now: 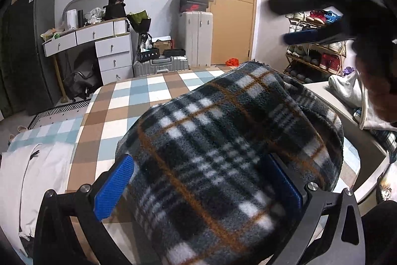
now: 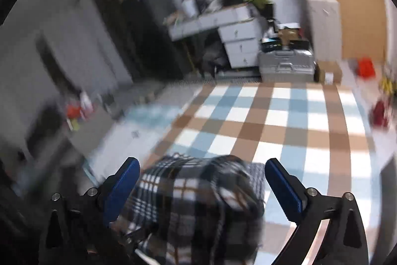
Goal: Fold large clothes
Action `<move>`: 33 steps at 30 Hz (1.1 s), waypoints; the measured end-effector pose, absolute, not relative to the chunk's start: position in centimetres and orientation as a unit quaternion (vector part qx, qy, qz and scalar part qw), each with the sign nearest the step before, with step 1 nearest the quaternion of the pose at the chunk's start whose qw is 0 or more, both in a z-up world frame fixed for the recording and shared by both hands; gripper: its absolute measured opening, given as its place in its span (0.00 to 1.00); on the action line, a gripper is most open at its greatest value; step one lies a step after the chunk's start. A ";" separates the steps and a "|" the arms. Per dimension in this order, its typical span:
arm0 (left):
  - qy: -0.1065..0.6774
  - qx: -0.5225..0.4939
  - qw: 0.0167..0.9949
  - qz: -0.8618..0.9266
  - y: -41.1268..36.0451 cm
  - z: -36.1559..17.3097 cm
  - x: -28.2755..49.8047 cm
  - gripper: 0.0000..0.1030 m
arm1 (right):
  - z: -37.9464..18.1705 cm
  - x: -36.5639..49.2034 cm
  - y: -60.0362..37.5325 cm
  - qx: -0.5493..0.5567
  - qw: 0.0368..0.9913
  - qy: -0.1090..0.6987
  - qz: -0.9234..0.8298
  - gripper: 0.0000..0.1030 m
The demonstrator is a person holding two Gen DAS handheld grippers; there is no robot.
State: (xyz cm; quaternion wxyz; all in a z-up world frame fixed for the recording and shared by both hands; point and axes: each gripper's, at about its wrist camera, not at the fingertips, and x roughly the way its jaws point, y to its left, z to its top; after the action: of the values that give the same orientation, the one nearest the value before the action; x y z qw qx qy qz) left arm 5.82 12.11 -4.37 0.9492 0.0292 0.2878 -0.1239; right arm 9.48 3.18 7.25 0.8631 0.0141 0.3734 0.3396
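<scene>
a plaid fleece garment [image 1: 223, 140] lay bundled across the frame's lower centre, seemingly folded already, between the left gripper [image 1: 198, 185]'s spread fingers. the right gripper [image 2: 202, 188] hung spread too, gripping nothing. beneath was a checked bedspread [image 1: 139, 101]; drawers [image 1: 111, 51] and suitcases stood upper left.

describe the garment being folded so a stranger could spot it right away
Start at the bed with its brown, blue and white checked cover. Bunched above it, between the left gripper's blue fingers, is a fleece garment: dark plaid with thin orange lines.
</scene>
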 end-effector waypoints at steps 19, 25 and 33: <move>0.304 -0.014 0.937 -0.172 13.2 -4.0 6.1 0.99 | -7.1 14.3 -2.8 0.222 0.796 0.449 0.339 0.56; 0.275 -0.097 0.935 -0.200 15.5 -0.4 4.9 0.99 | 3.5 7.2 -2.4 0.131 0.851 0.360 0.359 0.94; 0.323 -0.171 0.915 -0.170 16.5 -2.2 8.1 0.99 | -1.7 2.0 2.1 -0.018 0.863 0.401 0.307 0.97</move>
State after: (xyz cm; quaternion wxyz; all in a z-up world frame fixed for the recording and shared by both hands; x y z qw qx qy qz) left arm 8.13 16.50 -2.24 0.9152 -0.1711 0.3230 -0.1696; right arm 1.98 2.12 -1.65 0.8631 -0.0183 0.4009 0.3066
